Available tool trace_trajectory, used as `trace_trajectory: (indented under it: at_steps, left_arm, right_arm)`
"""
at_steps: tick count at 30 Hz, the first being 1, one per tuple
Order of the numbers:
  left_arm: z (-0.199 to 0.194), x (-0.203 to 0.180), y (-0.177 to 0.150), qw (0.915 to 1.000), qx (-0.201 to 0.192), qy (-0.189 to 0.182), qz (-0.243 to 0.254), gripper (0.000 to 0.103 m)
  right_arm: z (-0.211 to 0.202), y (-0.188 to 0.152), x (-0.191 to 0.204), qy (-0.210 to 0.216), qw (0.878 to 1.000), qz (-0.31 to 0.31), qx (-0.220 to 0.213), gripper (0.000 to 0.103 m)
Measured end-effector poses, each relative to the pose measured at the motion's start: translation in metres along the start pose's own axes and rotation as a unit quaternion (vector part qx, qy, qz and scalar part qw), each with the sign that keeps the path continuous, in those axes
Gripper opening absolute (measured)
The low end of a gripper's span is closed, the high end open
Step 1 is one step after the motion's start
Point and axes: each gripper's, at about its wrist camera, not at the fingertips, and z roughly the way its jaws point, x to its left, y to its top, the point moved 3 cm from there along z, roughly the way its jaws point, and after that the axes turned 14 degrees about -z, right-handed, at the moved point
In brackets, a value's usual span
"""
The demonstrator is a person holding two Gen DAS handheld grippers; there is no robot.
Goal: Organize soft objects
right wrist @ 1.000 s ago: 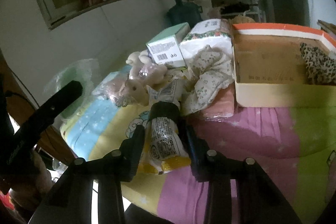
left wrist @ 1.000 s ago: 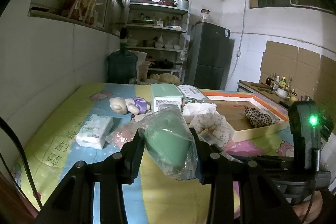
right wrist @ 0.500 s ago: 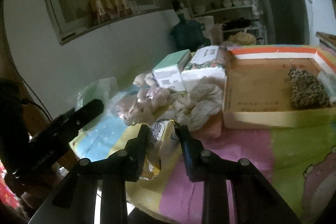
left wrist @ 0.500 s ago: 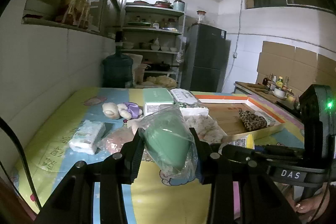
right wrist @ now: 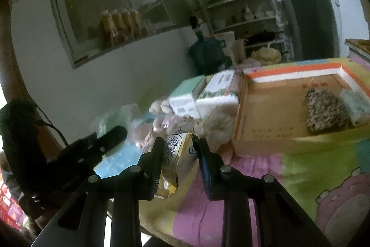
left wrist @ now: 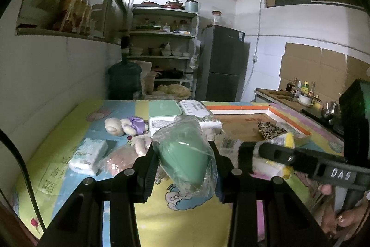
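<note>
My left gripper (left wrist: 183,149) is shut on a green soft item wrapped in clear plastic (left wrist: 185,154), held above the near side of the table. My right gripper (right wrist: 179,147) is shut on a yellow-and-white snack packet (right wrist: 178,154) with a QR code, lifted above the table; it also shows in the left wrist view (left wrist: 272,154). The orange-rimmed cardboard box (right wrist: 259,122) lies to the right and holds a leopard-print cloth (right wrist: 326,110). A plush toy (left wrist: 126,125), a tissue pack (left wrist: 87,155) and a pink bagged item (left wrist: 120,159) lie on the table.
A green carton (left wrist: 164,114) and a white packet (left wrist: 196,110) stand mid-table beside the box. A floral cloth (right wrist: 217,126) lies by the box's near corner. The wall runs along the left; a water jug (left wrist: 124,81), shelves and a fridge (left wrist: 223,64) stand behind.
Both grippers have risen and pulled back from the table. The right gripper has lifted the snack packet and swung toward the box. The left gripper still holds the green item.
</note>
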Motion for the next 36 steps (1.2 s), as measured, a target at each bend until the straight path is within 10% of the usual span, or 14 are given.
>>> trace_trajectory:
  at_steps: [36]
  left_arm:
    - [0.127,-0.165,0.031,0.9862,0.086,-0.141,0.016,0.041]
  right_arm:
    - [-0.104,0.038,-0.179,-0.167,0.981,0.054,-0.083,0.03]
